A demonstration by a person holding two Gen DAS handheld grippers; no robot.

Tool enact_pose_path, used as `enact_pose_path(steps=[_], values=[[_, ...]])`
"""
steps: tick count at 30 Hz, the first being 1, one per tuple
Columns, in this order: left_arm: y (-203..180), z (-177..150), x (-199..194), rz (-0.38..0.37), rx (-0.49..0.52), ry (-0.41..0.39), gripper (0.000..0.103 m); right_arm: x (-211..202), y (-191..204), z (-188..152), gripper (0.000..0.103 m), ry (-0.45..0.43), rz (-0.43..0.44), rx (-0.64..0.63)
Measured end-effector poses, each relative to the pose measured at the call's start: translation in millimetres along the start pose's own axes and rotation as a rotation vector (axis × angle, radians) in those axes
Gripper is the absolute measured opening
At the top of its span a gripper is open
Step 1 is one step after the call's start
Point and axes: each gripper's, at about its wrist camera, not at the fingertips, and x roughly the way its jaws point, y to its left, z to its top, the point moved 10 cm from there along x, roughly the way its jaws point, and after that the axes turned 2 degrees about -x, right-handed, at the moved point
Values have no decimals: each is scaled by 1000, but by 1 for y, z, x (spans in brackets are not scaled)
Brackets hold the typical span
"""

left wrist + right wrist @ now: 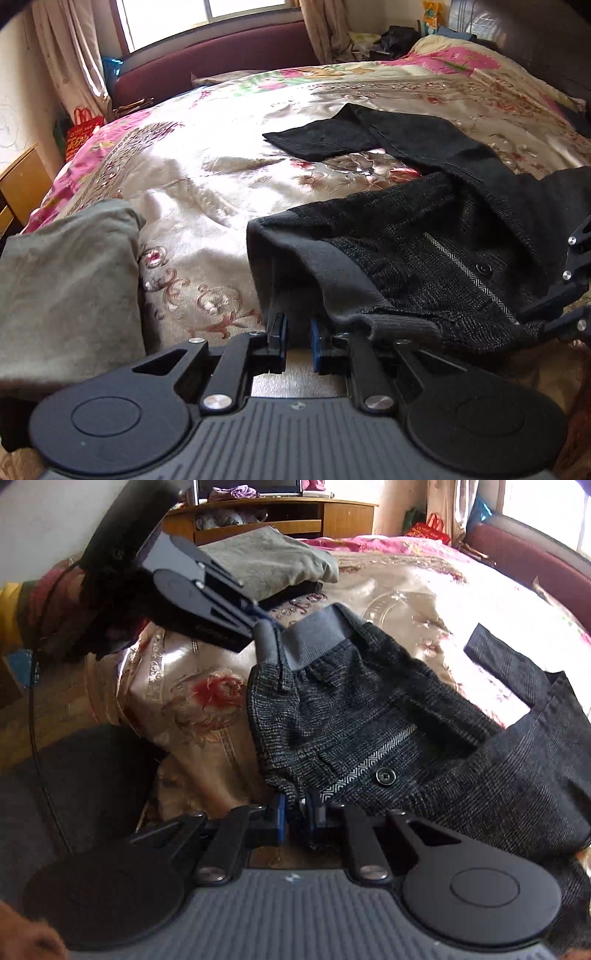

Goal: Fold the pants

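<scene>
**While clamped at both waist corners**

Dark tweed pants point(388, 716) spread ahead of left gripper point(298, 334) and right gripper point(295, 814), legs trailing across floral bedspread point(207, 177). Both pinching waistband fabric, angled downward, side by side.

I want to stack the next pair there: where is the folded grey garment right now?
The folded grey garment lies at the bed's near left edge in the left wrist view, left of the dark pants, on the floral bedspread.
</scene>
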Motion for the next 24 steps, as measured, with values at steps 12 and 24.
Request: enact_pose_path(steps=[12,24], values=[[-9,29,-39,-46,-108,-171,32,-37,-23,11,29,98,105,117],[-82,36,24,-98,-145,-173,32,5,-209,91,42,63,-323,122]])
